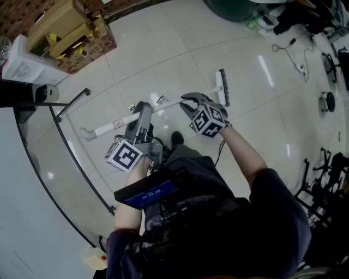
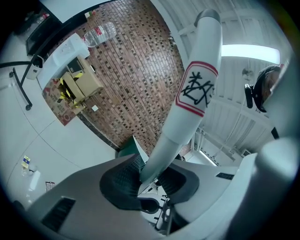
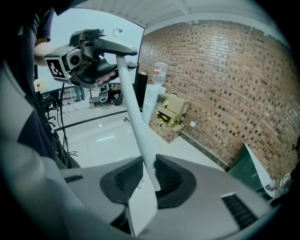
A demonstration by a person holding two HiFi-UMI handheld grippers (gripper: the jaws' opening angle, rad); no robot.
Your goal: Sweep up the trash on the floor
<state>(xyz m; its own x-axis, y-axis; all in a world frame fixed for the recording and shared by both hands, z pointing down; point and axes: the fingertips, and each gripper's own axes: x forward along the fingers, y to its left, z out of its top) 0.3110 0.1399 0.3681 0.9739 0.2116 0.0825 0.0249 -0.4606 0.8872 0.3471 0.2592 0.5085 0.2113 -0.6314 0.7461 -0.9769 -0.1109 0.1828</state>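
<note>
A broom with a white handle (image 1: 103,129) and a dark-bristled head (image 1: 222,87) is held slantwise above the pale tiled floor. My left gripper (image 1: 143,110) is shut on the handle's upper part, just beyond a red-bordered label (image 2: 197,89). My right gripper (image 1: 188,104) is shut on the handle lower down, close to the head. Each gripper view shows the handle (image 3: 140,136) pinched between ribbed black pads (image 2: 123,180). The left gripper (image 3: 89,63) also shows in the right gripper view, up the handle. Small scraps of trash (image 1: 162,99) lie on the floor under the handle.
Cardboard boxes (image 1: 65,27) and a white unit (image 1: 22,60) stand by a brick wall at the upper left. A black rail stand (image 1: 71,103) crosses the floor at left. Cables and gear (image 1: 297,49) lie at the upper right. A green bin (image 1: 234,8) stands at the top.
</note>
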